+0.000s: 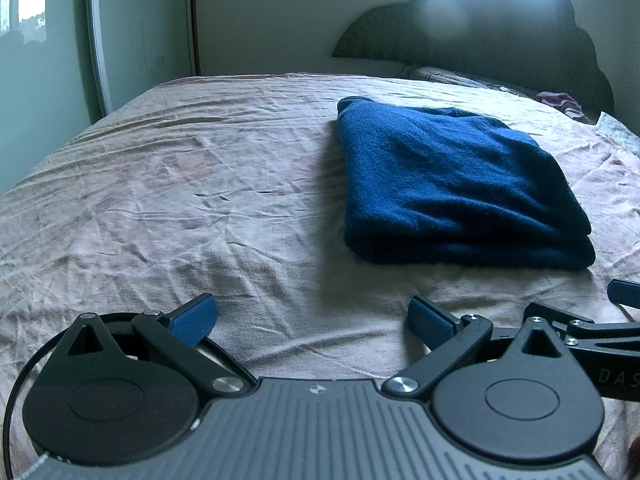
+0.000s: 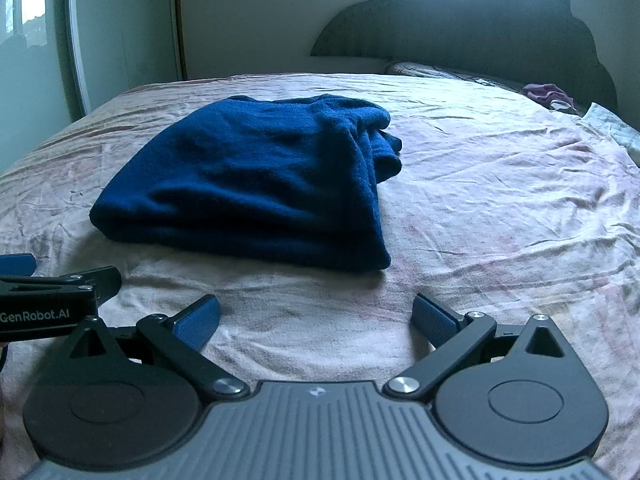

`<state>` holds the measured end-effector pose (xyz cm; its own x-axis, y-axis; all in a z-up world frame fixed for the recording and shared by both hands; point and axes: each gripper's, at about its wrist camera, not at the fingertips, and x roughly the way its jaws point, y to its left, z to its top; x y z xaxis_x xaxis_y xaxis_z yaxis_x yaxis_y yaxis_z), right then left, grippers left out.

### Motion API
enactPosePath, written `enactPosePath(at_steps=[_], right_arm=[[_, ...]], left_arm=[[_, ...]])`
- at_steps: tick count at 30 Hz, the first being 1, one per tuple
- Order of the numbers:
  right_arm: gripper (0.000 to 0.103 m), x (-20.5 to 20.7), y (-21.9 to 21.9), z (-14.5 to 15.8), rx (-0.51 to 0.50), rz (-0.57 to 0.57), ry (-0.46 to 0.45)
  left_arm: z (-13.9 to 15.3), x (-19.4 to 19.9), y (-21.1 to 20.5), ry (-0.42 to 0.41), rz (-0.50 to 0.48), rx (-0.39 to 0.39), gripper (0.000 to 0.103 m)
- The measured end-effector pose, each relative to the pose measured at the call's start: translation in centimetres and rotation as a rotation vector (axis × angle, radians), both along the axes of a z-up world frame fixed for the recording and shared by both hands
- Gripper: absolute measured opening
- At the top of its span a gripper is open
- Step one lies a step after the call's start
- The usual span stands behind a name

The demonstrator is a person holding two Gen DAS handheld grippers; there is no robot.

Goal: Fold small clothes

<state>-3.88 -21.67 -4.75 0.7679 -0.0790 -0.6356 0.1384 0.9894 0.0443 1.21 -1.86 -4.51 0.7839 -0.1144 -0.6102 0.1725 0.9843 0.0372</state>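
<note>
Wrinkled pale pink sheet [image 1: 168,184] covers the bed across both wrist views; dark scalloped headboard [image 1: 492,28] at the far end against a bright window, a pillow [image 2: 420,69] just below it, and a small purple cloth [image 2: 546,94] near the far right edge of the bed. Tall mirror with a white frame [image 1: 98,40] stands against the wall on the left. Blue knit garment [image 1: 456,184] lies folded in a thick rectangle on the sheet, layers stacked along its near edge; in the right wrist view the same garment [image 2: 256,184] shows a bunched, uneven fold on its right side. Left gripper [image 1: 312,322]: jaws spread wide, blue pads apart, nothing between them, positioned short of the garment's near edge and to its left, not touching it. Right gripper [image 2: 316,320]: jaws likewise spread wide and empty, sitting short of the garment's near right corner, with bare sheet between. Each gripper's body is visible at the edge of the other's view, so the two sit side by side, close together.
</note>
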Motion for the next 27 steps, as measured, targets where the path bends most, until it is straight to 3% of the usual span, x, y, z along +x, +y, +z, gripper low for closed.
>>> enactPosePath(at_steps=[27], right_arm=[[0.103,0.14,-0.05,-0.02,-0.002,0.015,0.002]], left_arm=[[-0.03,-0.22,0.05,-0.006,0.002,0.010,0.103]])
